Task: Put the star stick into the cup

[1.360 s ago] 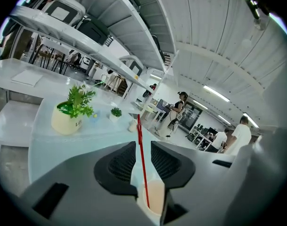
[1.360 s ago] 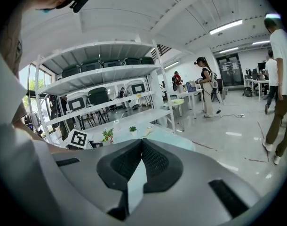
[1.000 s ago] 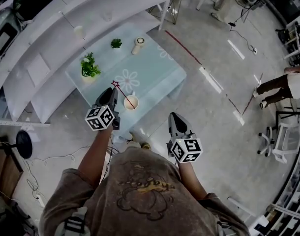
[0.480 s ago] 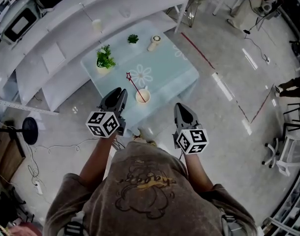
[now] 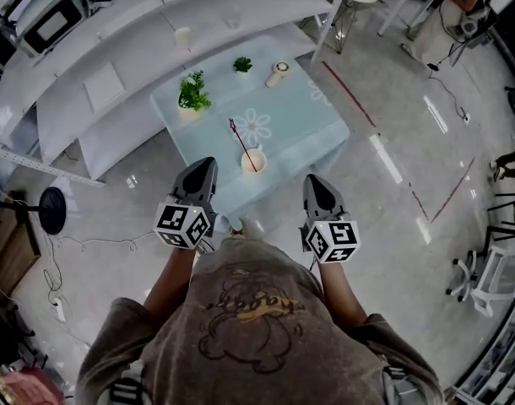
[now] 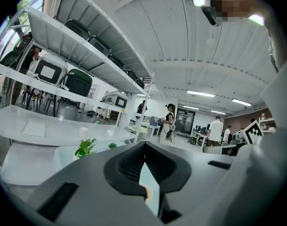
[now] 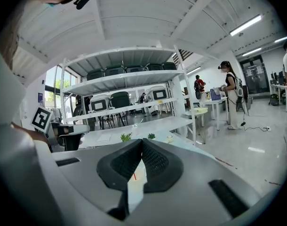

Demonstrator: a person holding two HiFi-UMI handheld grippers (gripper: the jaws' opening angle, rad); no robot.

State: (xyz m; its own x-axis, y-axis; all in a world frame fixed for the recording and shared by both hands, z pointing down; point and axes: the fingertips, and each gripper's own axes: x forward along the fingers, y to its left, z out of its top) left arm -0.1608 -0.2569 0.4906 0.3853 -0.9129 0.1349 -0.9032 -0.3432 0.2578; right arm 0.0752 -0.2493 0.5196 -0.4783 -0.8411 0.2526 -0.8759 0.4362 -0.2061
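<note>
A thin red star stick [image 5: 242, 144] stands tilted in the white cup [image 5: 253, 161] on the pale blue table [image 5: 300, 116], its star end up and to the left. My left gripper [image 5: 203, 165] is shut and empty, short of the table's near edge and left of the cup. The right gripper [image 5: 316, 181] is also shut and empty, right of the cup and off the table. In the right gripper view a bit of the red stick [image 7: 134, 176] shows through the gap below the closed tips [image 7: 142, 141]. The left gripper view shows the closed tips [image 6: 144, 143] only.
On the table stand a potted plant [image 5: 192, 94], a smaller plant [image 5: 241, 64] and a small white item [image 5: 279, 73]. Long white shelves [image 5: 114, 74] run behind it, with a cup [image 5: 182, 37] on one. A black round stand [image 5: 51, 209] and cables lie on the floor at left.
My left gripper, close beside the stick's star a second ago, has drawn back from the table. The stick stays in the cup. The right gripper holds its place.
</note>
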